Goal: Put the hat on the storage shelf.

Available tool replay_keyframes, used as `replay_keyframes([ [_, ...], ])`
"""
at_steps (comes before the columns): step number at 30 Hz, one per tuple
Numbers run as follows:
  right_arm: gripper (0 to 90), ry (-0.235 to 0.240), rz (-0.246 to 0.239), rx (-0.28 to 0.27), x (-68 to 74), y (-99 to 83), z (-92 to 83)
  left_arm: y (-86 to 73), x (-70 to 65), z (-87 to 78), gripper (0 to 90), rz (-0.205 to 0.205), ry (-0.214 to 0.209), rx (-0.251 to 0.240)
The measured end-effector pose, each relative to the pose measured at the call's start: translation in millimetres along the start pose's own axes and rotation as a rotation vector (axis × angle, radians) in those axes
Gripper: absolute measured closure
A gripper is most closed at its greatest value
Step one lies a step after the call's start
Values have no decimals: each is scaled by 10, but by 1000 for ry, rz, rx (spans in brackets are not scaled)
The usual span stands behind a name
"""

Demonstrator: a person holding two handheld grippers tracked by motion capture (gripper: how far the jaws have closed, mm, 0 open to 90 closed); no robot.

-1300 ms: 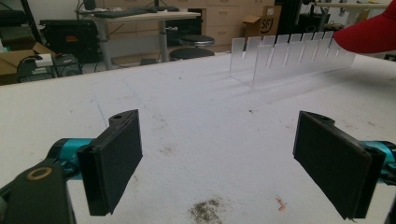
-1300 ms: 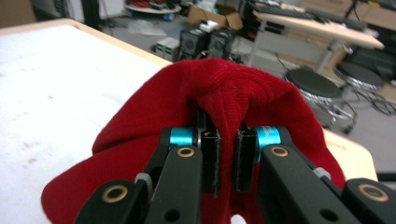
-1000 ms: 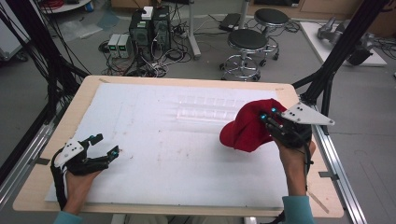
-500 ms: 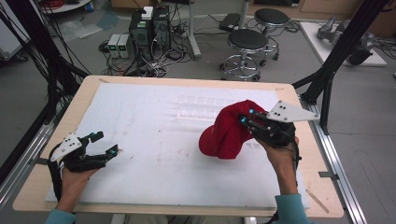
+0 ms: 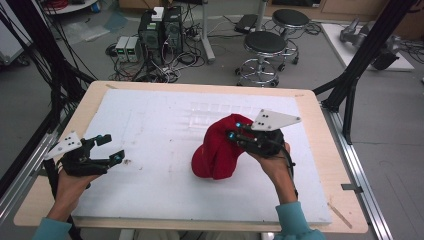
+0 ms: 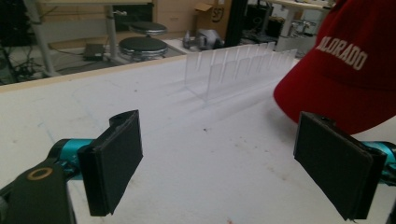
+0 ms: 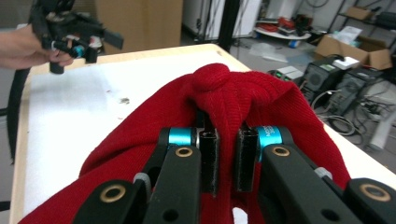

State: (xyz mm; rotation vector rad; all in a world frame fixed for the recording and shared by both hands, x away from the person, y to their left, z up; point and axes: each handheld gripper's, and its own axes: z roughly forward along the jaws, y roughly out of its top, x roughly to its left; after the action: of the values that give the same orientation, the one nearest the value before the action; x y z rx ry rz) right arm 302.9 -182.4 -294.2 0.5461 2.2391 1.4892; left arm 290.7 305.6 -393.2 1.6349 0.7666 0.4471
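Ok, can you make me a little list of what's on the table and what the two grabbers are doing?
thing held: red cap, white lettering on it
right gripper: shut on the cap's cloth
left gripper: open, nothing between its jaws
clear divider rack: standing on the table, behind the cap
table: white top, wooden edge

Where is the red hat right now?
In the high view the red hat hangs right of the table's middle, pinched by the right gripper, just before the clear plastic rack.
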Motion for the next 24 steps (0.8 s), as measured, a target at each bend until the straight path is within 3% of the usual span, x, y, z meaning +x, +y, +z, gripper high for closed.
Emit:
replay_keyframes([
  [1,838,22,-9,5,23,15,67,71,-15,26,157,5,-32,16],
  [2,838,22,-9,5,23,15,67,71,-15,26,156,5,-32,16],
  [6,838,60,-20,12,51,39,197,239,-83,112,153,17,-92,34],
  [7,838,82,-26,17,57,47,251,309,-117,163,151,21,-125,30],
  [8,838,82,-26,17,57,47,251,309,-117,163,151,21,-125,30],
  [10,838,99,-28,20,65,53,297,379,-159,226,151,18,-166,30],
  [11,838,118,-32,18,66,58,334,436,-201,299,151,20,-216,24],
  [18,838,157,-41,13,86,73,406,568,-341,515,151,33,-287,40],
  [23,838,181,-53,19,99,73,464,651,-479,708,151,-1,-378,18],
  [24,838,181,-53,19,99,73,464,651,-479,708,152,-1,-378,18],
])
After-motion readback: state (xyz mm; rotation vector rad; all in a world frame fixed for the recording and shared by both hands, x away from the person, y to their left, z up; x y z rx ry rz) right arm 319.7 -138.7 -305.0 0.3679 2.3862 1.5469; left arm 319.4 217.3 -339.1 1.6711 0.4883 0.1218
